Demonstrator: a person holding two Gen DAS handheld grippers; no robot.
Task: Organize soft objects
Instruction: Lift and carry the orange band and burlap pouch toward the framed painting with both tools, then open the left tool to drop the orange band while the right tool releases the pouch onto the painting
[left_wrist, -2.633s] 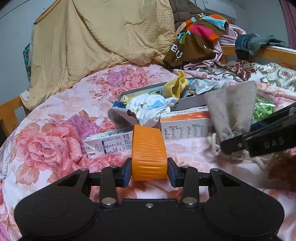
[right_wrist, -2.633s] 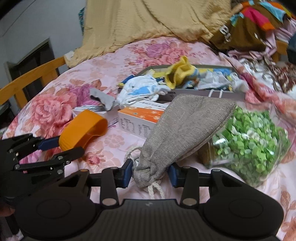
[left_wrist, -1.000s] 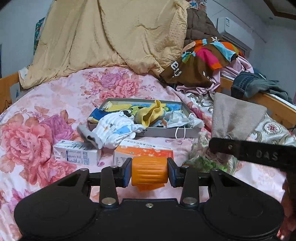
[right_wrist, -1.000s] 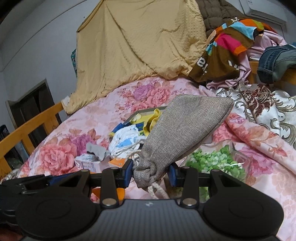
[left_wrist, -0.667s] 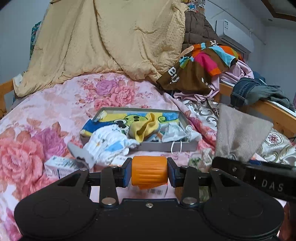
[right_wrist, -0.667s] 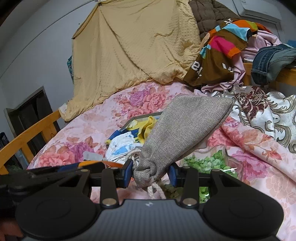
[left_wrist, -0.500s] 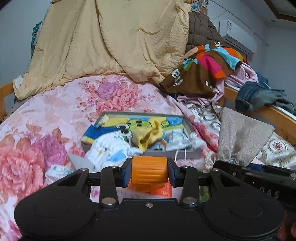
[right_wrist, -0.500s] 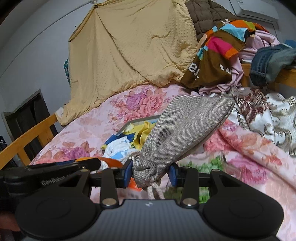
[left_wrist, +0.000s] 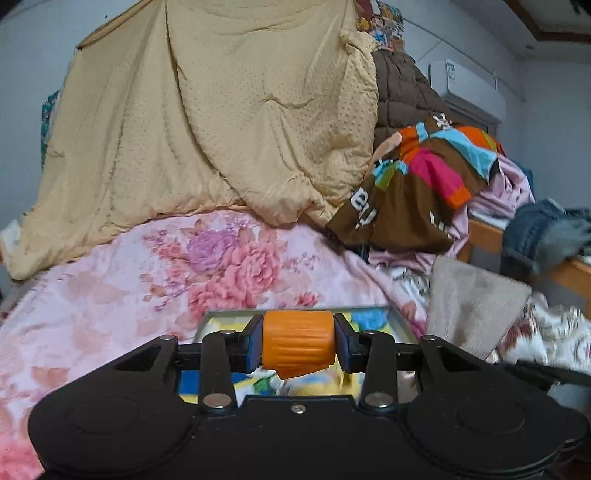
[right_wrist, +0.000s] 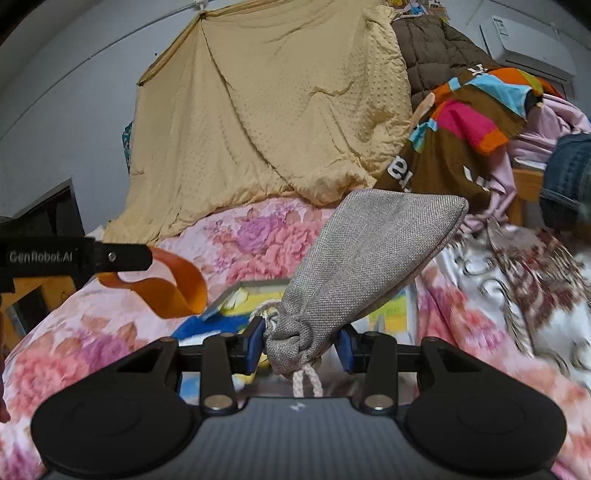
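My left gripper (left_wrist: 298, 349) is shut on an orange ribbed rubber band (left_wrist: 298, 343), held in the air over a flat grey-rimmed box (left_wrist: 236, 314) with a cartoon print. In the right wrist view the band (right_wrist: 173, 284) curls out as a loop from the left gripper's fingers (right_wrist: 122, 256). My right gripper (right_wrist: 301, 349) is shut on the gathered neck of a grey woven drawstring pouch (right_wrist: 365, 254), which sticks up and to the right above the same box (right_wrist: 258, 286). The pouch (left_wrist: 472, 302) shows at the right of the left wrist view.
A pink floral bedspread (left_wrist: 110, 295) covers the bed. A tan quilt (left_wrist: 221, 129) hangs at the back. A heap of clothes (left_wrist: 428, 184) and jeans on a wooden rail (left_wrist: 543, 236) lie at the right. A wooden bed frame (right_wrist: 22, 295) stands left.
Both grippers have moved forward and up over the bed with their loads. The cartons, the bag of green bits and the box's front have slid out of view beneath them.
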